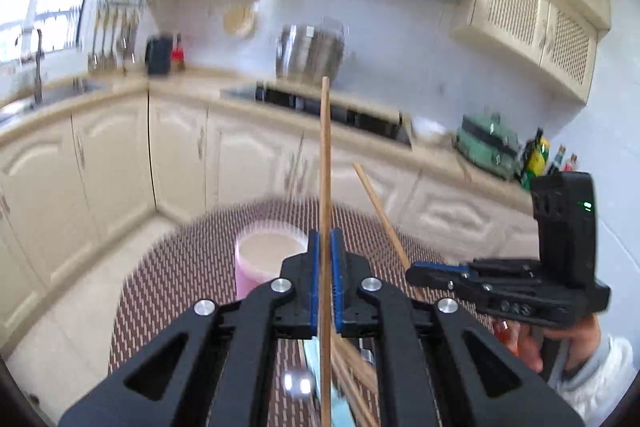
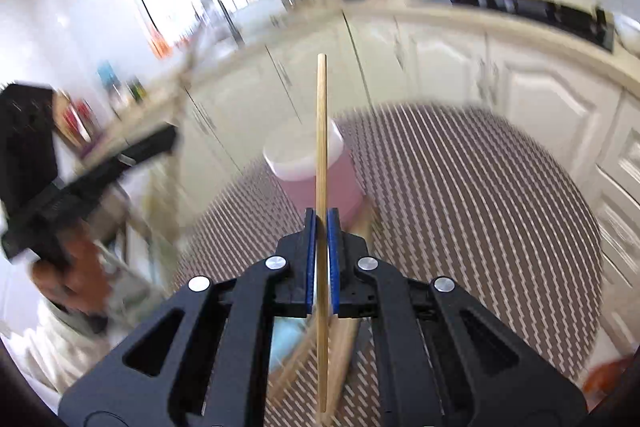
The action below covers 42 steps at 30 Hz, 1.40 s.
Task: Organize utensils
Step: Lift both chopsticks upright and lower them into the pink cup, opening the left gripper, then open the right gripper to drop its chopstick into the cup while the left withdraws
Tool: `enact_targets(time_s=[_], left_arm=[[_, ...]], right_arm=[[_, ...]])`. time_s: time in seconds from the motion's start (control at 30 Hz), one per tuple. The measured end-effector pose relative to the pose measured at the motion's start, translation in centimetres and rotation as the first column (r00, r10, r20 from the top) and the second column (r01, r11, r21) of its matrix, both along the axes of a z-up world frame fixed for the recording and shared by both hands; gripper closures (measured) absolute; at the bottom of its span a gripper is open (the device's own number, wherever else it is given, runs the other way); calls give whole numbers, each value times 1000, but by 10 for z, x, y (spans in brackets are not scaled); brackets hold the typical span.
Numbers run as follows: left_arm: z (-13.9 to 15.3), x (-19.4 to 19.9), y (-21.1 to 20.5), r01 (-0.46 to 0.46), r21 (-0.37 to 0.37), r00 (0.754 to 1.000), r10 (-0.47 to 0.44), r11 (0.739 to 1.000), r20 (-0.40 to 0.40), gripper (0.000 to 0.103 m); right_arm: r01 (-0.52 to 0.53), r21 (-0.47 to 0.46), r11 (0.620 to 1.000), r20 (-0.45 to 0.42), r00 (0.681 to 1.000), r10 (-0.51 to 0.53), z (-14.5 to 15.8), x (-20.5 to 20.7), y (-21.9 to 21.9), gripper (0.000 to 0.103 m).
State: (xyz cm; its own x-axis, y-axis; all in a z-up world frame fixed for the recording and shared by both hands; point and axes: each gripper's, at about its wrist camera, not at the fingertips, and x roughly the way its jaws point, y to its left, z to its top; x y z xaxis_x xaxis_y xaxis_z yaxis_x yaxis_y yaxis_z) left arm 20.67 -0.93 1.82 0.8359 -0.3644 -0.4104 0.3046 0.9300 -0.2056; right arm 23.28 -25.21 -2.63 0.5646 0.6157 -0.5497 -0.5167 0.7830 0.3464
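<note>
My left gripper (image 1: 325,247) is shut on a wooden chopstick (image 1: 325,155) that stands upright above the table. My right gripper (image 2: 321,227) is shut on another wooden chopstick (image 2: 321,131), also upright. In the left wrist view the right gripper (image 1: 416,271) shows at the right with its chopstick (image 1: 380,211) tilted. A pink cup (image 1: 266,261) with a white rim stands on the table just beyond both grippers; it also shows in the right wrist view (image 2: 320,179). More chopsticks (image 1: 352,375) and a light blue item (image 1: 340,409) lie under the grippers.
A round table with a brown patterned cloth (image 1: 168,267) holds everything. Cream kitchen cabinets (image 1: 248,155), a hob (image 1: 332,107) and a steel pot (image 1: 310,53) line the far wall. The left gripper (image 2: 80,179) shows blurred at the left in the right wrist view.
</note>
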Motion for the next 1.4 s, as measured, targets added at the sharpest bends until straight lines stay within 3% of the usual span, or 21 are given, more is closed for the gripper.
enact_targets(time_s=[0.17,0.33,0.57,0.73,1.03,1.07,1.13,1.23,1.4], left_arm=[[17,18,-5,-59,-38,976,66,998,209,97],[19,44,-2,-112,-90,948,133,990,289,97],[-1,75,6,-157,-149,935,195,976,297,97],[-24,92,4,-174,-115,937,200,978,286,97],[-55,87,12,-162,-101,960,181,982,213,96],[-56,85,14,-156,-104,964,174,982,199,94],[-57,83,17,-146,-126,970,167,981,176,61],[-57,75,24,-146,-158,973,171,977,158,58],[-51,59,23,-163,-128,970,183,978,163,48]], right_arm=[[23,141,990,120,992,-40,23,20,7,97],[68,234,970,150,983,-105,37,55,11,97],[172,297,939,256,933,-251,43,75,25,97],[223,354,908,288,898,-333,40,83,25,97],[221,270,937,350,884,-310,26,88,52,97],[218,254,942,357,885,-301,24,87,54,97],[214,224,951,360,888,-285,19,83,58,96],[210,188,959,374,888,-268,15,73,59,96],[210,144,967,385,889,-250,12,55,55,96]])
